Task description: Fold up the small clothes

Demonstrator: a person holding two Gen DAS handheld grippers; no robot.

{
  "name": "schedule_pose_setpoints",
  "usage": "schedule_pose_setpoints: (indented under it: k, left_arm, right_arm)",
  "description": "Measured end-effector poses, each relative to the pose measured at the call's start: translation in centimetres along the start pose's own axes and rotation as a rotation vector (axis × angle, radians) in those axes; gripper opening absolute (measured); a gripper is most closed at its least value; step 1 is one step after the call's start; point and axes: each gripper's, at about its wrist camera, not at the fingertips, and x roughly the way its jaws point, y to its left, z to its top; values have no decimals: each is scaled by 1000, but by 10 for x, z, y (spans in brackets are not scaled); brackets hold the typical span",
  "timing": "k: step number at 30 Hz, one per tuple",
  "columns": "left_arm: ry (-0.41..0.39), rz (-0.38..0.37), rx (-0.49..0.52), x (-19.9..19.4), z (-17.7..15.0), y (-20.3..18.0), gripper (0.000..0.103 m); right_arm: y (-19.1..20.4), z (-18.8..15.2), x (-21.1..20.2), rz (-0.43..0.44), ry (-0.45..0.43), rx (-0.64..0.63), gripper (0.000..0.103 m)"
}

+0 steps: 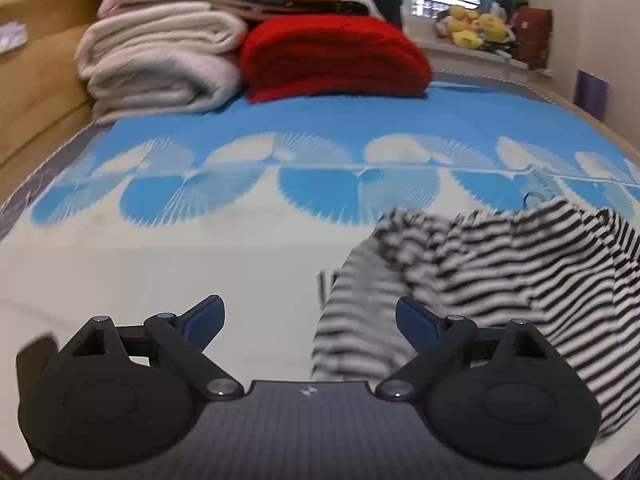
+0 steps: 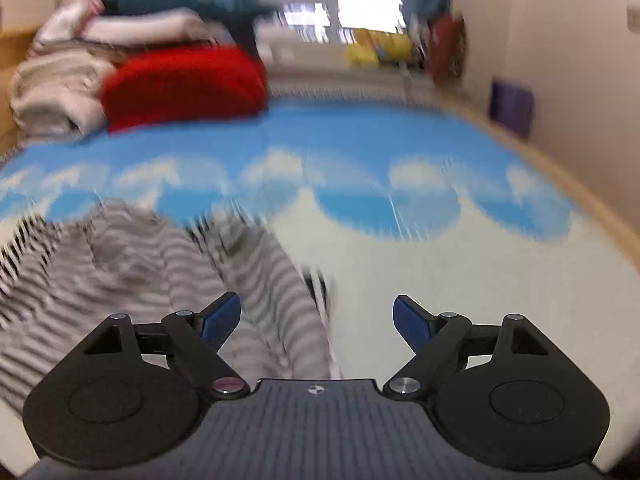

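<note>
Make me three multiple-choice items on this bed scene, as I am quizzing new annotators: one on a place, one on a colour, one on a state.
1. In the left wrist view, where does the striped garment lie relative to the left gripper?
A. Ahead and to the right
B. Far to the left
C. On top of the blanket stack

2. What colour is the folded blanket beside the cream blankets?
A. Green
B. Red
C. Black

3. How do the fingers of the right gripper stand?
A. Shut on the garment
B. Shut on nothing
C. Open, holding nothing

Answers:
1. A: the stripes fill the lower right of that view, on the blue and white bed cover.
2. B: it is bright red.
3. C: the blue pads stand wide apart with nothing between them.
</note>
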Motion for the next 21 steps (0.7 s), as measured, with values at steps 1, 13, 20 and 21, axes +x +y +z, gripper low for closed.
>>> schedule_pose_setpoints:
  k: [1, 13, 20, 21]
  left_arm:
    - [-3, -3, 15, 3, 5, -5, 95]
    - [87, -29, 228, 107, 25, -57, 95]
    - [117, -170, 164, 126, 33, -36, 95]
    - [116, -199, 135, 131, 38, -37, 95]
  right_arm:
    - [6, 6, 6, 23, -12, -6, 85]
    - [89, 34, 102, 178, 75, -107, 80]
    - [119, 31, 130, 172, 104, -280, 80]
    - [122, 32, 137, 181, 117, -274, 77]
